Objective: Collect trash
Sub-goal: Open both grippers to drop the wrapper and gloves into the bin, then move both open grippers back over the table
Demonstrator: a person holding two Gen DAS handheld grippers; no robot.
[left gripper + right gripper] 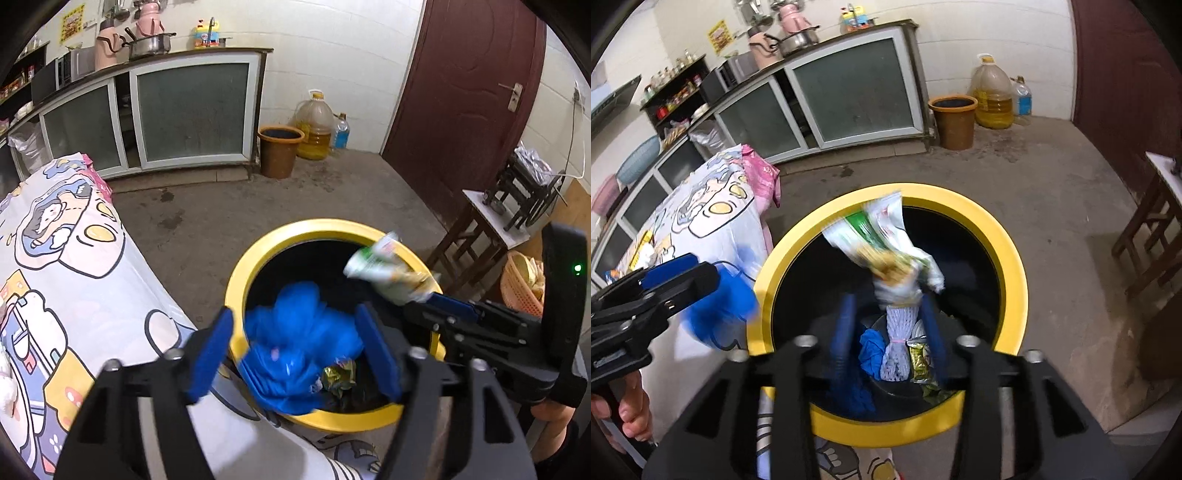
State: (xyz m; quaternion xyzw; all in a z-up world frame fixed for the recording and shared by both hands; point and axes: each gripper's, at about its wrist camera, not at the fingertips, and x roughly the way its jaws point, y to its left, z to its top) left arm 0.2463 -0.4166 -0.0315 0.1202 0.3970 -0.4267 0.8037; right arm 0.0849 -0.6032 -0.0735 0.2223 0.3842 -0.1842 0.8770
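Note:
A black bin with a yellow rim (258, 251) (997, 229) stands on the floor beside the table. My left gripper (297, 354) (701, 280) hangs over its near edge, open, its blue pads wide apart. A crumpled blue plastic bag (299, 328) (720, 306) is blurred between them, with neither pad pressing on it. My right gripper (890, 332) (436, 301) stands over the bin's mouth, open. A white and green wrapper (882, 240) (384, 269) is blurred at its fingertips. A white foam net (897, 347) and a gold wrapper (919, 362) (338, 376) lie in the bin.
A table under a cartoon-print cloth (74, 277) borders the bin on the left. A wooden stool (487, 221) and an orange basket (521, 284) stand to the right. A brown bucket (279, 151) and an oil jug (314, 125) stand by the far wall.

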